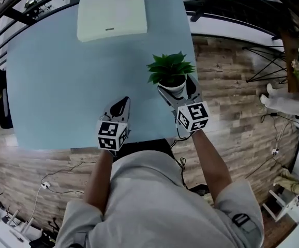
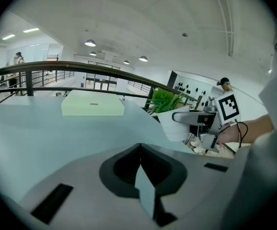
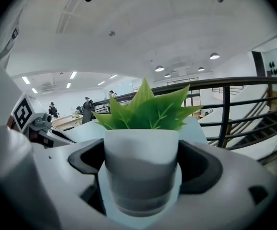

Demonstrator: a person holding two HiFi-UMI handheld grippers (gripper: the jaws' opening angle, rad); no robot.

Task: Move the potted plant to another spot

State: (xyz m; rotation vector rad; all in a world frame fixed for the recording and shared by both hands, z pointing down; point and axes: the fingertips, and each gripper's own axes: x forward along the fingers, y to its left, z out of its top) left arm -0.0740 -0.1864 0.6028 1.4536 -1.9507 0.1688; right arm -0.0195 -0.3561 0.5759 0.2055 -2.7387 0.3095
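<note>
Only one box lies at the table's far edge; the one potted plant, by its right edge, is pinched in the right gripper. The left gripper, jaws pressed together, is by its front edge.

Your head camera looks steeply down from above the potted plant and takes in the whole table around it from well back. The camera on your left gripper rides low over the table, left of the plant. It faces along its jaws toward the pale box beyond, with the plant at the right of its picture. The camera on your right gripper sits right up against the plant and faces it squarely. All three views share the plant; the head and left gripper views also share the box.
</note>
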